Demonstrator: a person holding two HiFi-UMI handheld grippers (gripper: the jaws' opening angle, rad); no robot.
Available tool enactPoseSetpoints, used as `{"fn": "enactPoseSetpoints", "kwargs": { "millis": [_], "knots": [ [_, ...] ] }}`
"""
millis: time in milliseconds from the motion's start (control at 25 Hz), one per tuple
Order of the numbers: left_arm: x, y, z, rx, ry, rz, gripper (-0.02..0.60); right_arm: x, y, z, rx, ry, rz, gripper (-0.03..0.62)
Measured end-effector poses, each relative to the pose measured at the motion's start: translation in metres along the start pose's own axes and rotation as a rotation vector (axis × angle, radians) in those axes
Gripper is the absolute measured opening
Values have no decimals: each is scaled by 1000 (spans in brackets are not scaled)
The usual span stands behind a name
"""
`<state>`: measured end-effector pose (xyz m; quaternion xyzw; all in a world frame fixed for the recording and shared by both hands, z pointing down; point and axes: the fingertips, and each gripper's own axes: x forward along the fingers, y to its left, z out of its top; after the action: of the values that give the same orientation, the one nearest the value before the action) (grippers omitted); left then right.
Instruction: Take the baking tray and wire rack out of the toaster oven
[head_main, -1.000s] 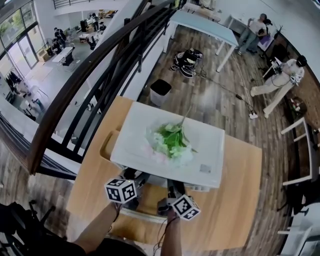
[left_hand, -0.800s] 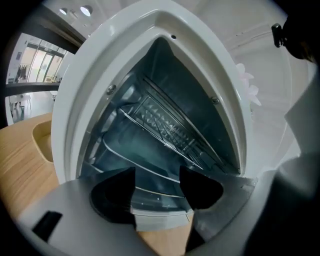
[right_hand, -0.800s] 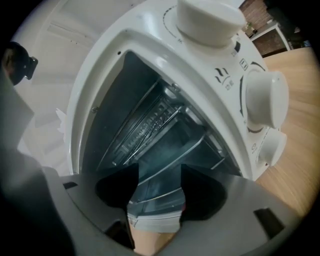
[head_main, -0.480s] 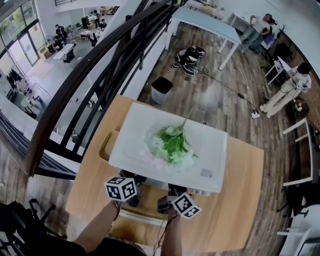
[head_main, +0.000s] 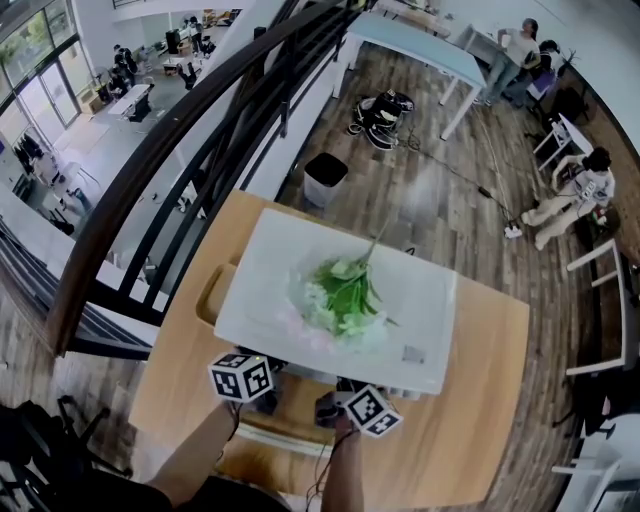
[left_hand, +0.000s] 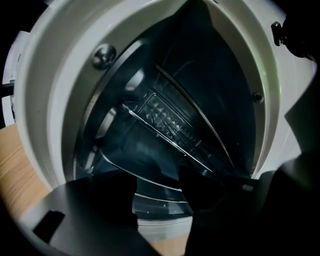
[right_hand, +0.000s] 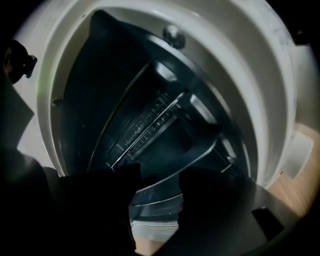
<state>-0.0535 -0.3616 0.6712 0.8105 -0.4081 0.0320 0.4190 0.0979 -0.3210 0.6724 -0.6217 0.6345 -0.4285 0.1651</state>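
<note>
Now: both grippers wait at the open oven mouth, tray and rack inside

Your wooden table (head_main: 480, 400) carries a white toaster oven (head_main: 265, 275), with a bunch of green and white artificial flowers (head_main: 345, 290) lying on its roof. Inside the dark cavity, the baking tray (left_hand: 145, 150) sits low and the wire rack (left_hand: 170, 122) lies just above it; neither is out yet. You hold both grippers side by side at the opening, aimed slightly downward. This is likely so that each can take one end of the wide tray's front rim and draw it out level. Your left gripper (left_hand: 157, 192) is spread wide and clasps nothing; the tray's rim shows just beyond its gap. Your right gripper (right_hand: 157, 192) has just been narrowing its jaws, yet its pads press on nothing: the rim shows in the gap, apparently untouched.
</note>
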Motion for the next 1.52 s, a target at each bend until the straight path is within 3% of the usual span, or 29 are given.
{"fn": "enactPoseSetpoints", "kwargs": {
  "millis": [1520],
  "knots": [
    [-20,1,-19,11,3,13,252,-21,-3,-17,12,9,-19,213]
  ]
}}
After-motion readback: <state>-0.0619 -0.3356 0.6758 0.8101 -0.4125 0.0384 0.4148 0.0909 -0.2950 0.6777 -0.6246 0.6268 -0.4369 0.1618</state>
